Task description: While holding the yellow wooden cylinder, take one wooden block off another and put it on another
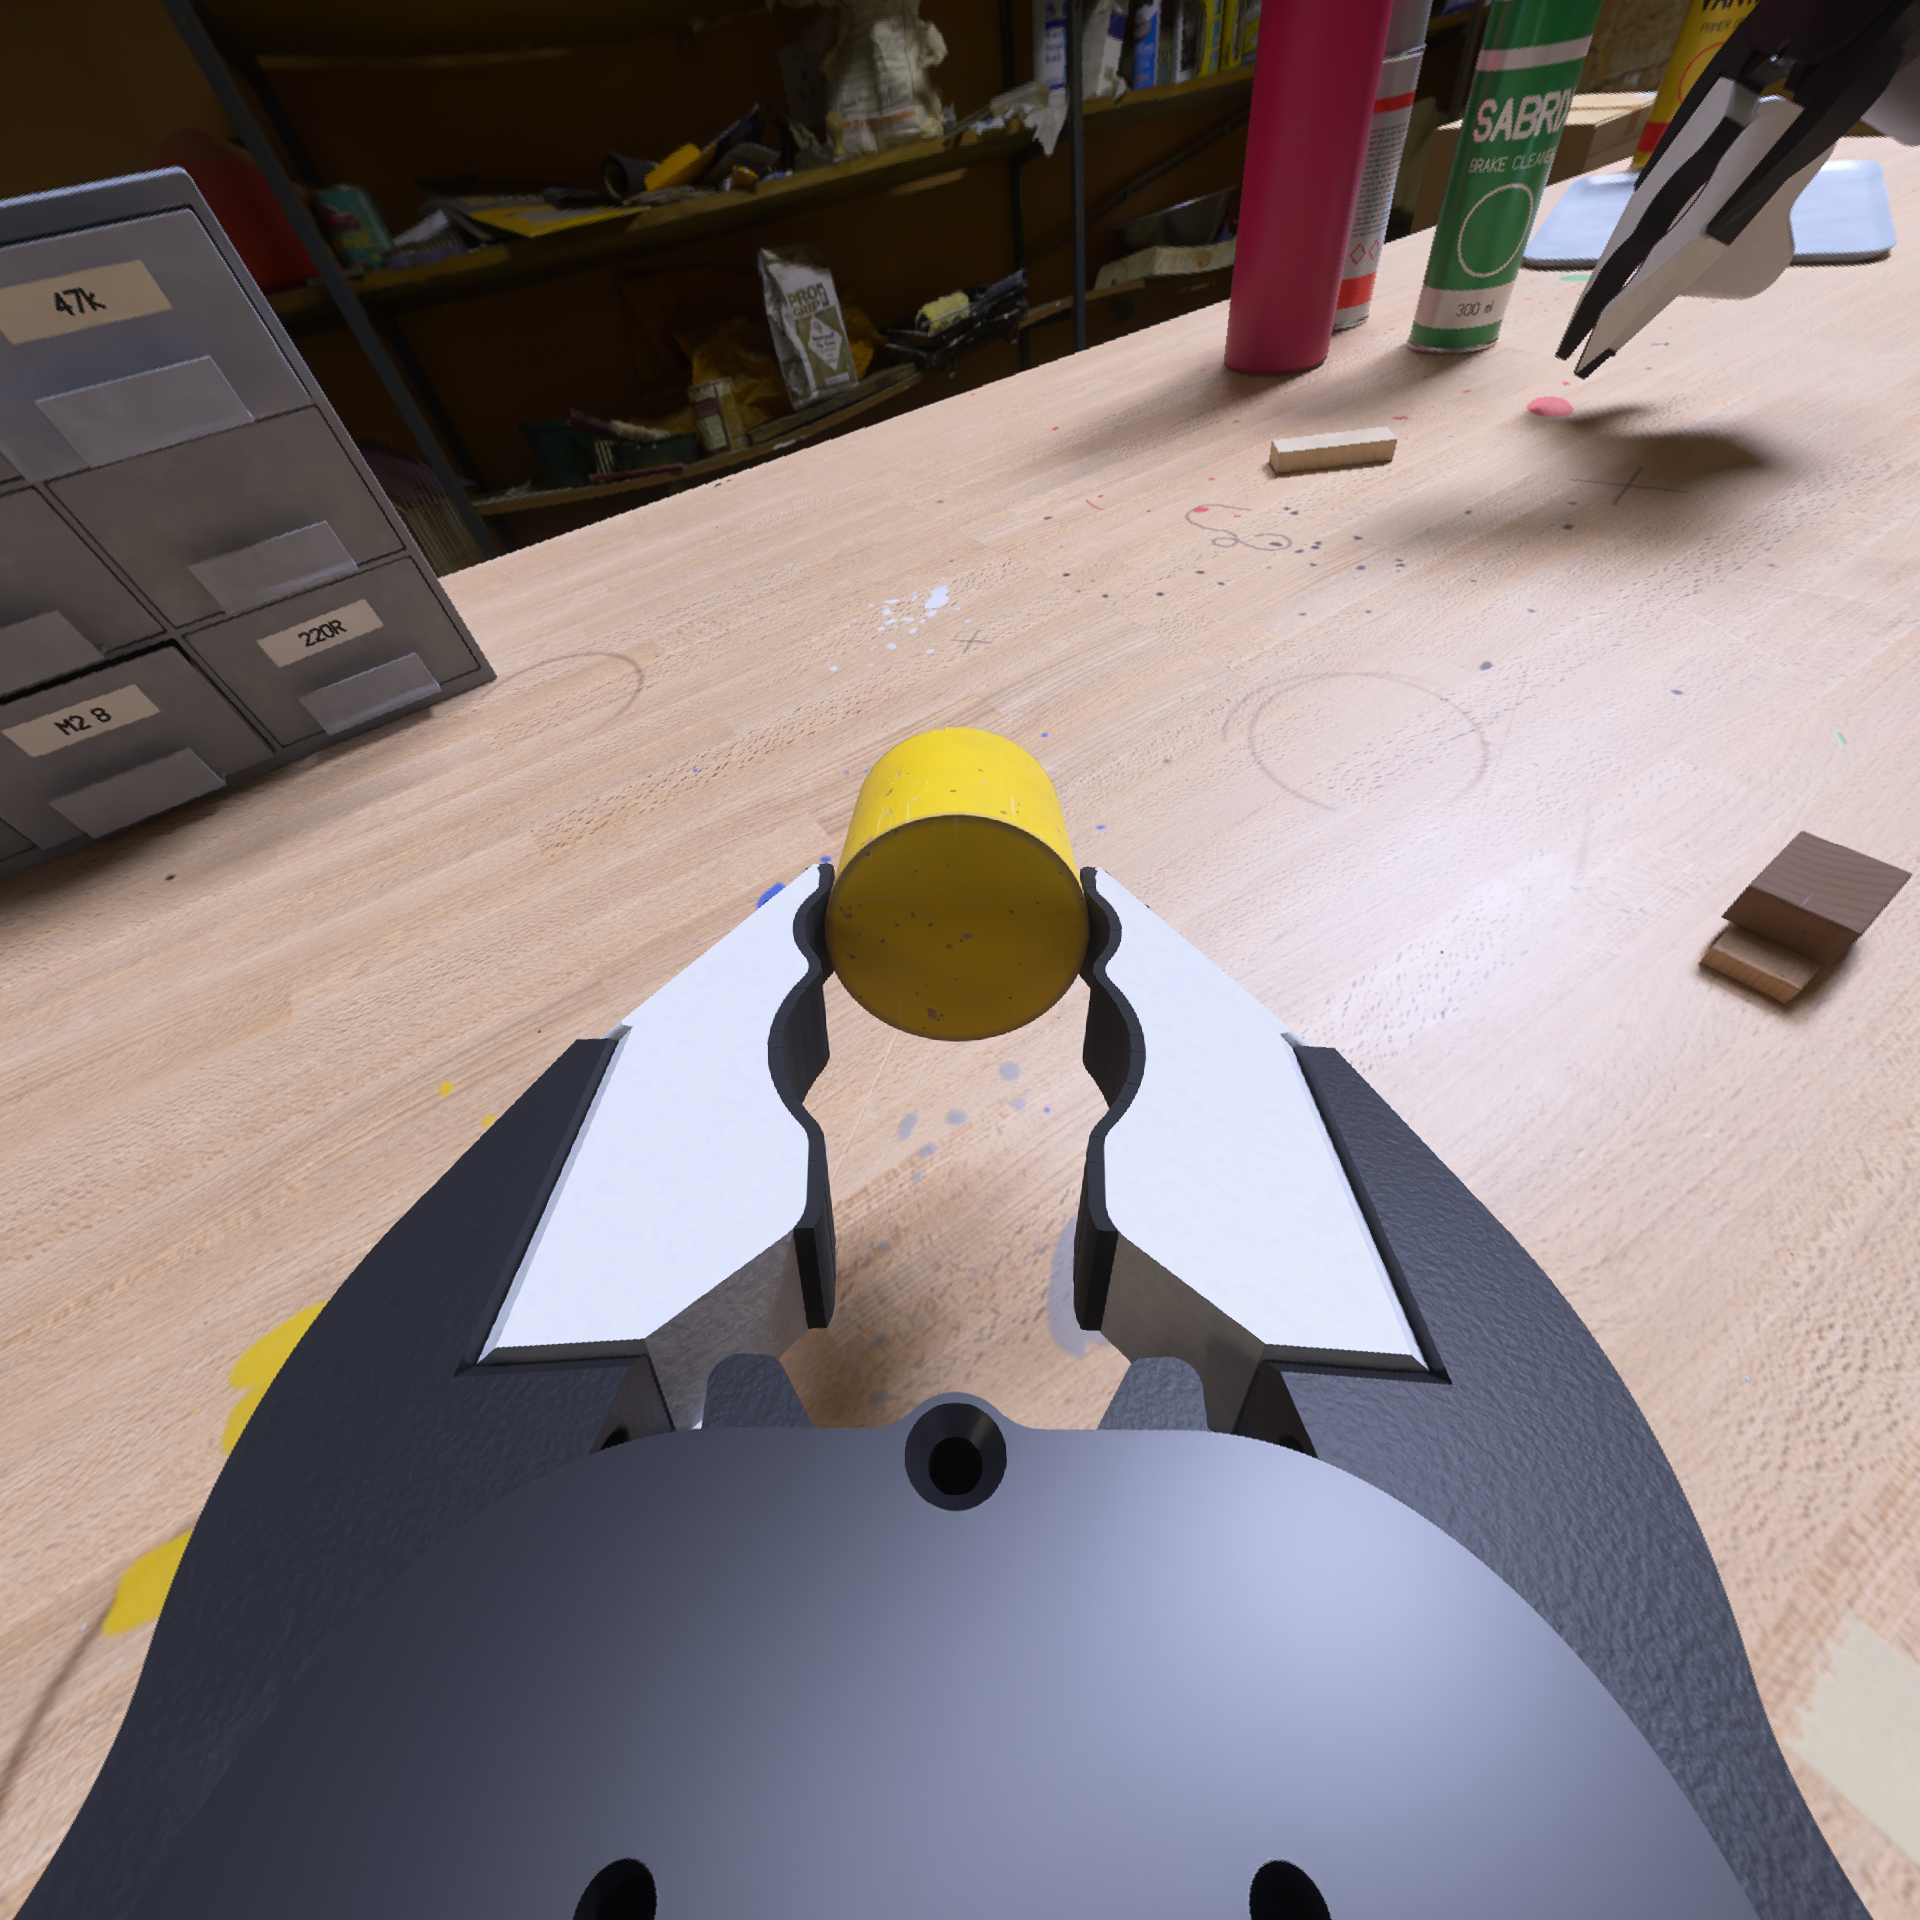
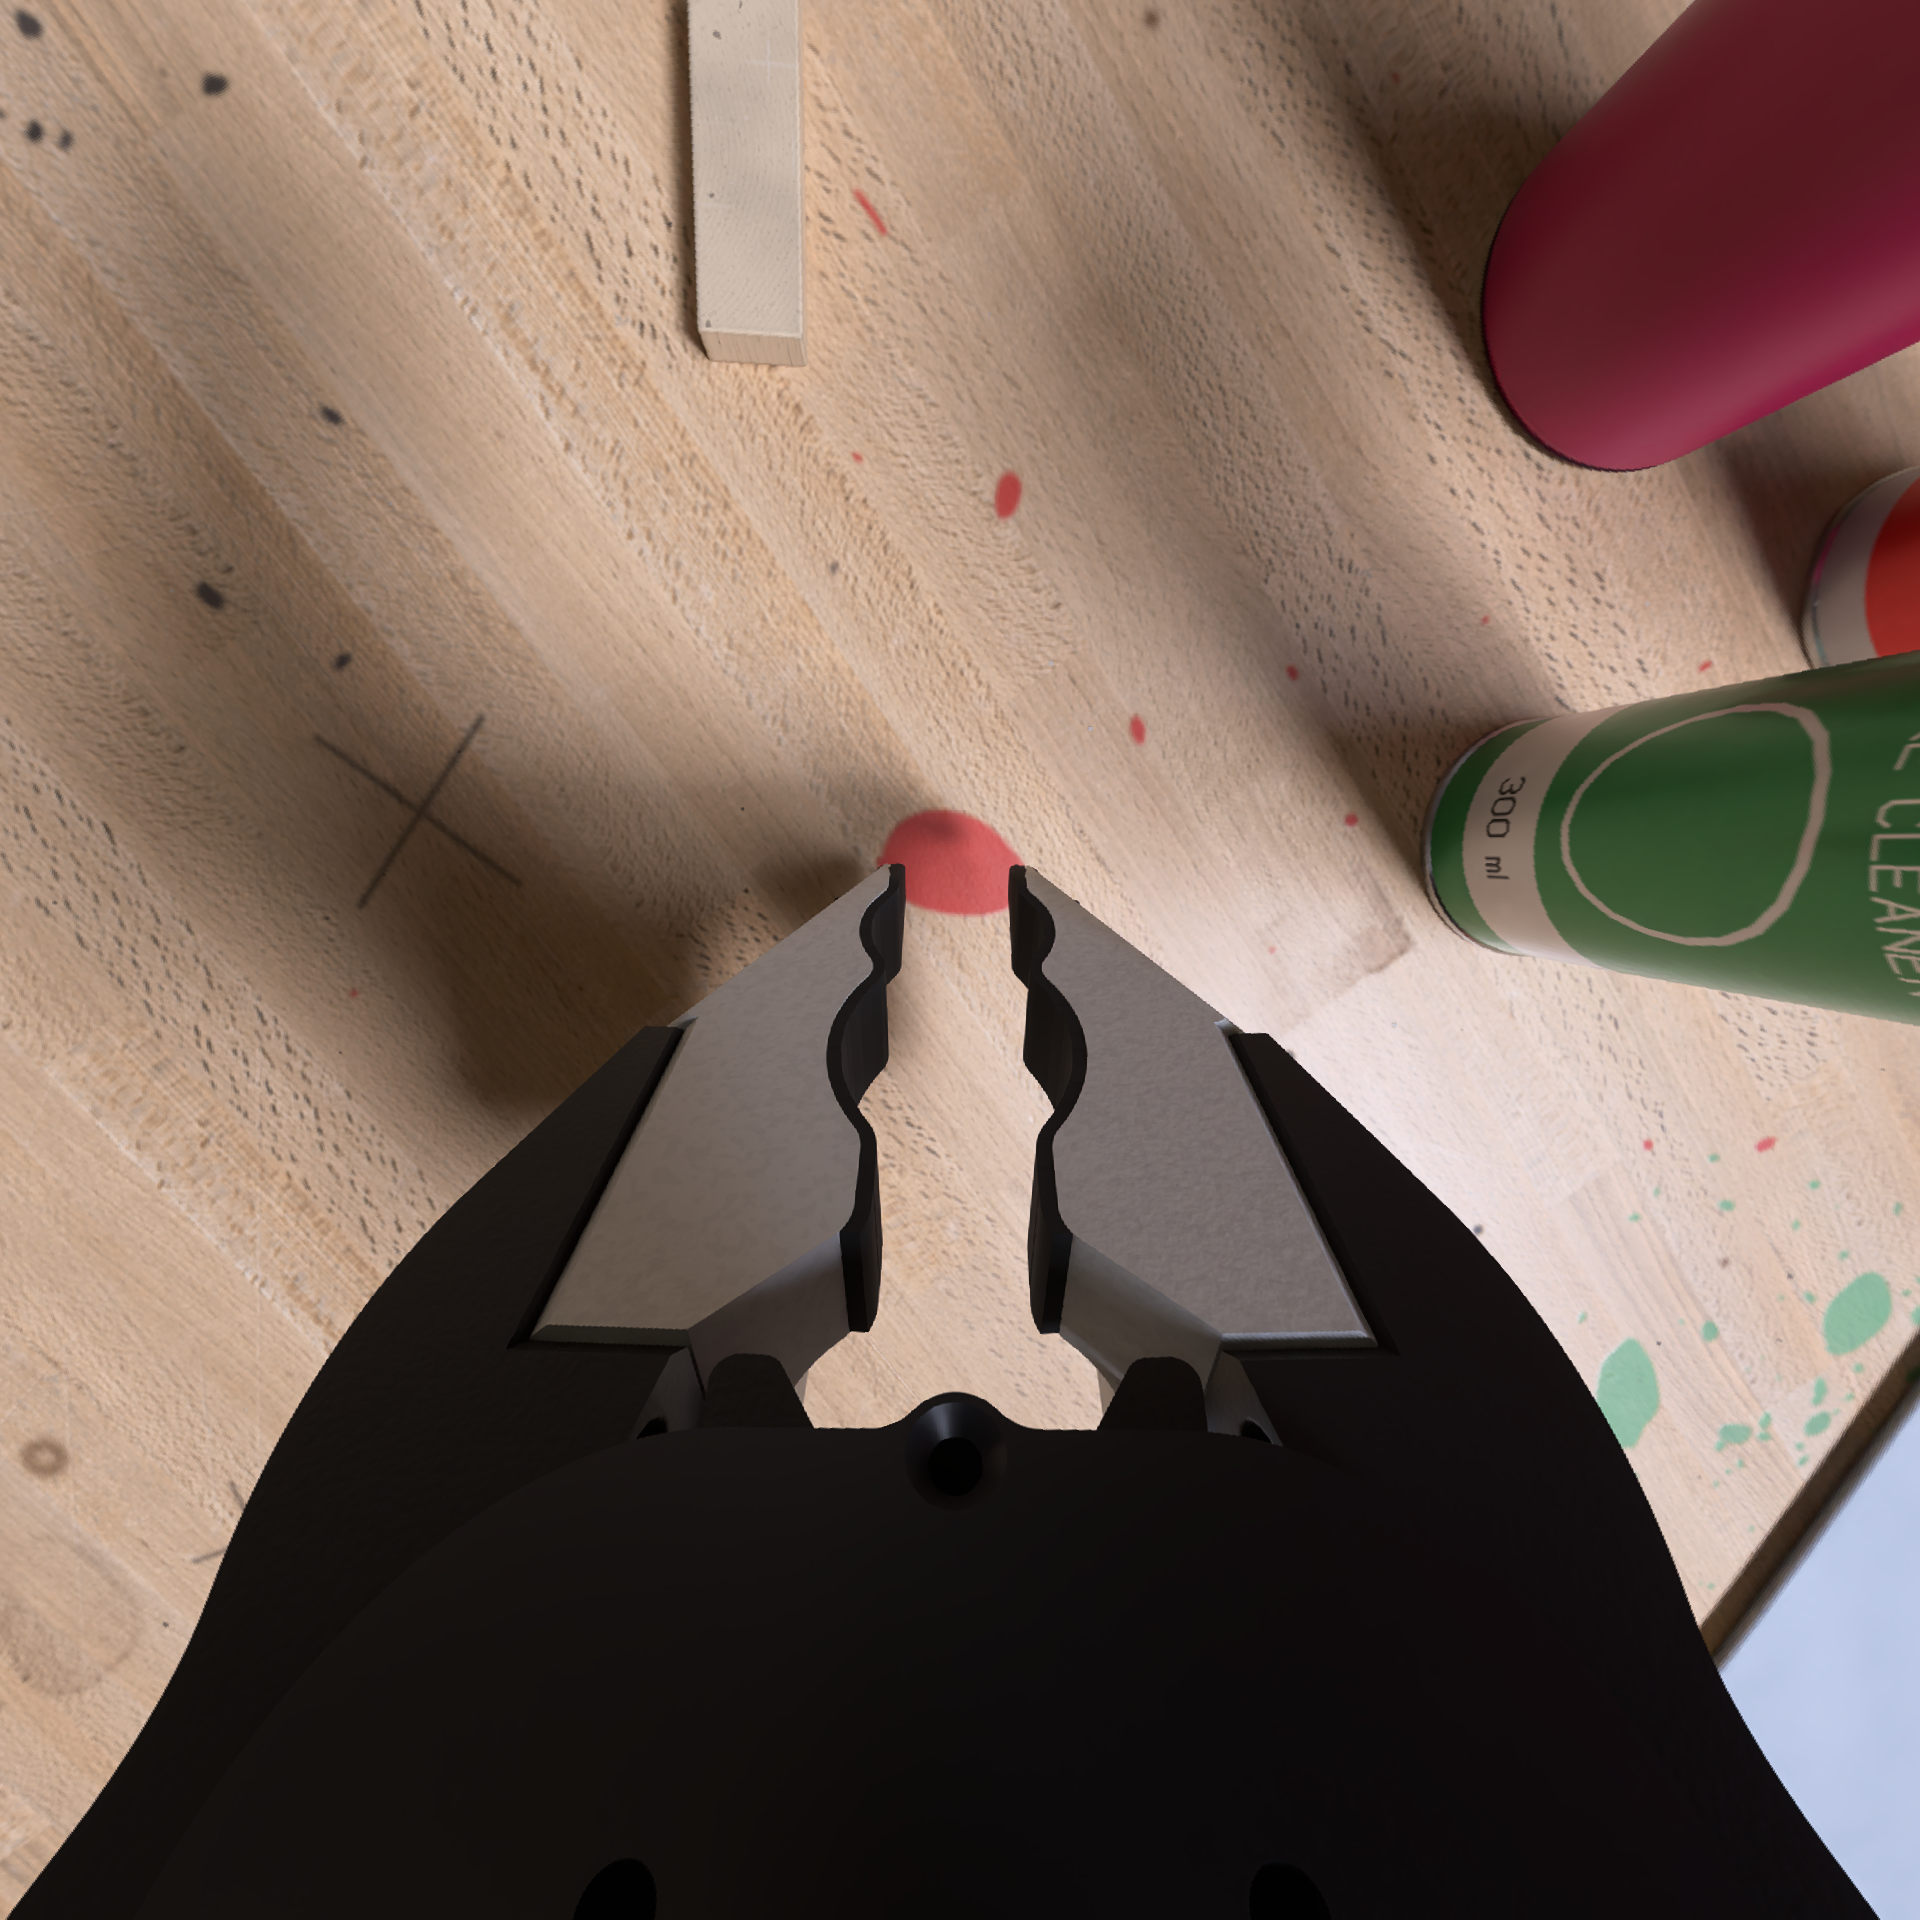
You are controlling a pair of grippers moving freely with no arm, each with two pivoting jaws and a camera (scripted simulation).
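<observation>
My left gripper (image 1: 956,904) is shut on the yellow wooden cylinder (image 1: 956,894) and holds it lying along the fingers, above the wooden bench. A dark brown block (image 1: 1813,896) lies on a lighter brown block (image 1: 1756,968) at the right. A pale wooden block (image 1: 1332,451) lies alone farther off; it also shows in the right wrist view (image 2: 746,187). My right gripper (image 2: 956,883) is open by a narrow gap and empty, pointing down over a red paint spot (image 2: 951,868). It shows in the left wrist view (image 1: 1584,358) at the top right.
A crimson cylinder (image 1: 1294,187) (image 2: 1704,249), a green spray can (image 1: 1491,197) (image 2: 1683,842) and a red-and-white can (image 2: 1870,582) stand near the right gripper. A grey drawer cabinet (image 1: 187,520) stands at the left. A pale blue tray (image 1: 1621,223) lies behind the cans.
</observation>
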